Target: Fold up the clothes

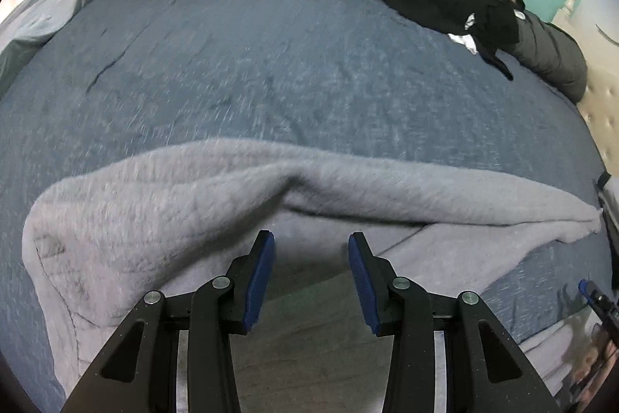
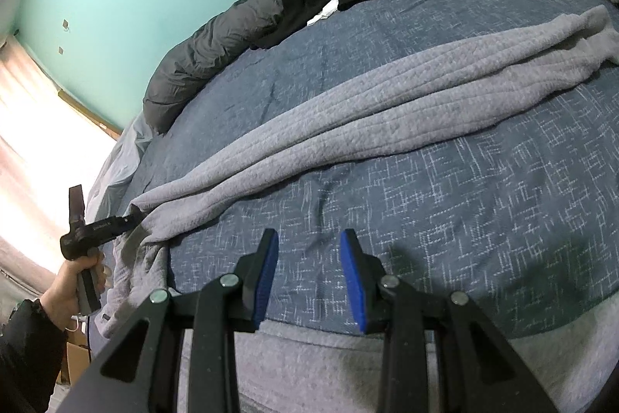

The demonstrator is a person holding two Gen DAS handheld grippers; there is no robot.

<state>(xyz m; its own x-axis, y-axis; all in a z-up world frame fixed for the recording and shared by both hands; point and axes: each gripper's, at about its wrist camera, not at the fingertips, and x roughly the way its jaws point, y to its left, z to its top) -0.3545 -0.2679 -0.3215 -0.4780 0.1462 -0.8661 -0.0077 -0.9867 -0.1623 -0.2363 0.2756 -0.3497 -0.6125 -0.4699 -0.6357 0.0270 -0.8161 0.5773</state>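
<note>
My left gripper (image 1: pixel 311 246) hangs with its jaws spread and nothing between them, just over the near edge of the grey fleece garment (image 1: pixel 162 204), which fills the lower half of the left wrist view. My right gripper (image 2: pixel 309 242) also has its jaws apart and empty, above the bare blue bedspread (image 2: pixel 464 188) in the lower centre of its frame. From the right wrist view the garment runs as a long, loosely bunched band from the lower left up to the upper right, and one end spills over the bed's edge at lower left. I judge the folding barely begun: the piece is gathered lengthwise but rumpled, with no clean fold, and neither gripper has hold of it. A dark heap of clothes (image 1: pixel 476 10) at the upper right looks untouched and likely waits its turn.
</note>
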